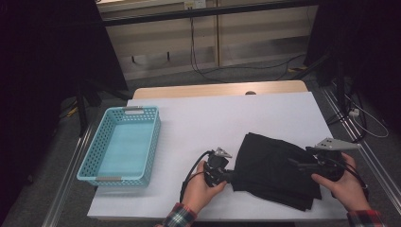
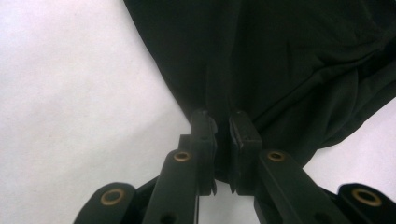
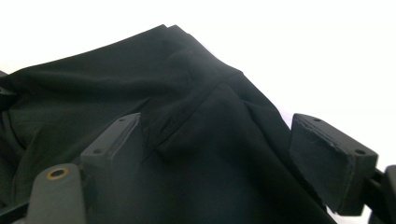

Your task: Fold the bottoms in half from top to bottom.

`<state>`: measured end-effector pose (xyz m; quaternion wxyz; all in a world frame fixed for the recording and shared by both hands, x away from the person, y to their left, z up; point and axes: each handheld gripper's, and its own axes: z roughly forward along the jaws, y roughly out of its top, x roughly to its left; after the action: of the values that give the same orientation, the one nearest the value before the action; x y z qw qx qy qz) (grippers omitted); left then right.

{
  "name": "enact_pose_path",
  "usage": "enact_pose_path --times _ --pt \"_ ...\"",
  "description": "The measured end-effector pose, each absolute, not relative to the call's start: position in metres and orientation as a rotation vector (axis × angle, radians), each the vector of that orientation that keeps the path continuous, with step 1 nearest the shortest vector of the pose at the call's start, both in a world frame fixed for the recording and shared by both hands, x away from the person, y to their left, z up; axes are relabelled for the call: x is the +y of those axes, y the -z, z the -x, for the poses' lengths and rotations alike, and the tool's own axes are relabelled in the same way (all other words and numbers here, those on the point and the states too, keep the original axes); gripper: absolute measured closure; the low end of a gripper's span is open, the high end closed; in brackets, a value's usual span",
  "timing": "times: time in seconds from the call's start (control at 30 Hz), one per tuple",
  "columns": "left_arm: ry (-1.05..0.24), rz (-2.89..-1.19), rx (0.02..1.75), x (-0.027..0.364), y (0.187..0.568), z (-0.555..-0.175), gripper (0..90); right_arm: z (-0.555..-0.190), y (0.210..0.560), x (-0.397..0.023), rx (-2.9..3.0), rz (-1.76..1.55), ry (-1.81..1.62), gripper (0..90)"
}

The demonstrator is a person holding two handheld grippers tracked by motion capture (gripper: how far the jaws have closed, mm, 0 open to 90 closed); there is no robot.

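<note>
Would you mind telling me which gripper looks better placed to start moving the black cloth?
Probably the left. The left gripper is shut on the near-left edge of the black cloth, while the right gripper stands open over the cloth's right side, gripping nothing yet.

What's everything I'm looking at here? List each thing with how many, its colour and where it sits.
Table: one, white top with a wooden far edge, centre of the high view.
Basket: one, light blue, perforated walls, nothing inside, at the table's left.
Cloth: one, black, folded and creased, at the near right of the table.
Cables: several, black, on the grey floor beyond the table.
Left gripper: one, black, jaws pinched on the cloth's left edge.
Right gripper: one, black, jaws wide apart, over the cloth's right part.
Hands: two, with plaid cuffs, at the near edge.
</note>
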<state>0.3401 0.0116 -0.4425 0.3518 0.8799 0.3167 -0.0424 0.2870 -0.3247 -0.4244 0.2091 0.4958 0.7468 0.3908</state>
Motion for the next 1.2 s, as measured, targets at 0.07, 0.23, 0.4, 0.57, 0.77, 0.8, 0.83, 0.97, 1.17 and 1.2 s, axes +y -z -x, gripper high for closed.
enact_pose_path --times 0.07,0.23,0.4,0.57,0.77,0.8,0.83,0.97,1.17,1.2 --pt "0.125 -2.272 0.834 0.013 0.442 -0.344 82.7 -0.286 0.424 -0.326 2.075 -1.378 -1.088 17.7" --pt "0.144 -2.245 0.866 0.020 0.438 -0.355 83.1 -0.284 0.423 -0.328 2.058 -1.373 -1.094 16.6" --pt "0.150 -2.235 0.886 0.033 0.433 -0.369 83.1 -0.282 0.423 -0.331 2.047 -1.377 -1.099 16.5" --pt "0.165 -2.205 0.925 0.045 0.431 -0.379 83.1 -0.280 0.423 -0.332 2.042 -1.380 -1.099 16.5" --pt "0.164 -2.199 0.959 0.063 0.430 -0.395 83.0 -0.278 0.423 -0.332 2.048 -1.380 -1.097 16.5" --pt "0.161 -2.193 0.965 0.067 0.429 -0.397 83.0 -0.278 0.423 -0.332 2.048 -1.380 -1.095 16.4" --pt "0.155 -2.186 0.977 0.070 0.428 -0.399 82.9 -0.278 0.423 -0.333 2.047 -1.380 -1.095 16.5" --pt "0.111 -2.172 1.001 0.085 0.423 -0.408 83.0 -0.277 0.423 -0.333 2.039 -1.385 -1.096 16.5" --pt "0.091 -2.140 1.036 0.096 0.423 -0.410 80.3 -0.278 0.424 -0.331 2.043 -1.381 -1.095 16.5" --pt "0.057 -2.148 1.037 0.097 0.423 -0.409 75.9 -0.278 0.424 -0.331 2.047 -1.377 -1.093 16.5"
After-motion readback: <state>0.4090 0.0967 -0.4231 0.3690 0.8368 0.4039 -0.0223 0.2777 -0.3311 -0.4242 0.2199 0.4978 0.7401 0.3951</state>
